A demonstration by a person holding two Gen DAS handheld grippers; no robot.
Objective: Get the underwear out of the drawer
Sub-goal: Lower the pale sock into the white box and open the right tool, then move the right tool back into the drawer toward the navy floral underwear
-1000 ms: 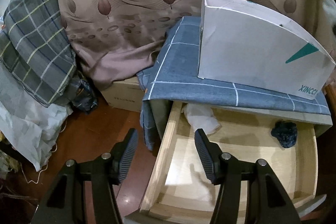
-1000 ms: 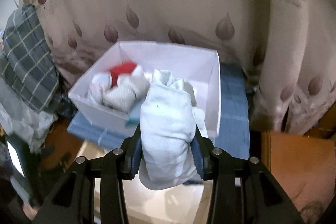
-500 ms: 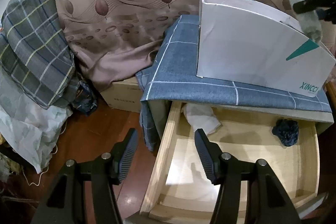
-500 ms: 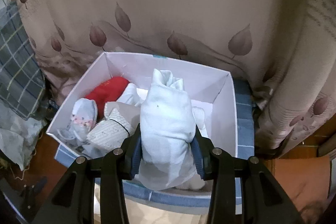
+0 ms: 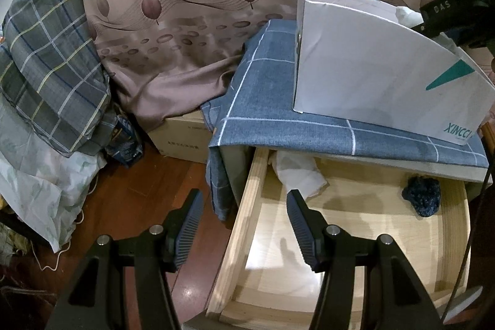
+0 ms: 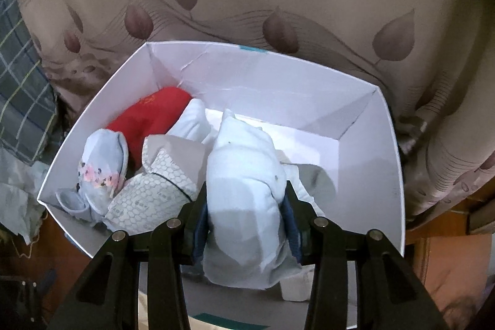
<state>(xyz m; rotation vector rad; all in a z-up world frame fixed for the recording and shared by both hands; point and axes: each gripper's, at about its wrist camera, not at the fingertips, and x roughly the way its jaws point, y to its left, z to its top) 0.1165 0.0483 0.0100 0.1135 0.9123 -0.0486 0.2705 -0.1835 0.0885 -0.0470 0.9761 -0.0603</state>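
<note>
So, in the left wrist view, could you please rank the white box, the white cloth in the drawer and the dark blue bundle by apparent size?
1. white box, clearly largest.
2. white cloth, partly hidden under the top.
3. dark blue bundle, smallest, though not by much.

matt paper box (image 6: 365, 144), pale bare-wood drawer (image 5: 244, 225), soft cloth underwear (image 6: 244, 194).

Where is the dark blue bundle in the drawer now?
In the left wrist view, the dark blue bundle lies alone at the back right of the open wooden drawer, under the blue checked cloth, far from the white garment.
</note>
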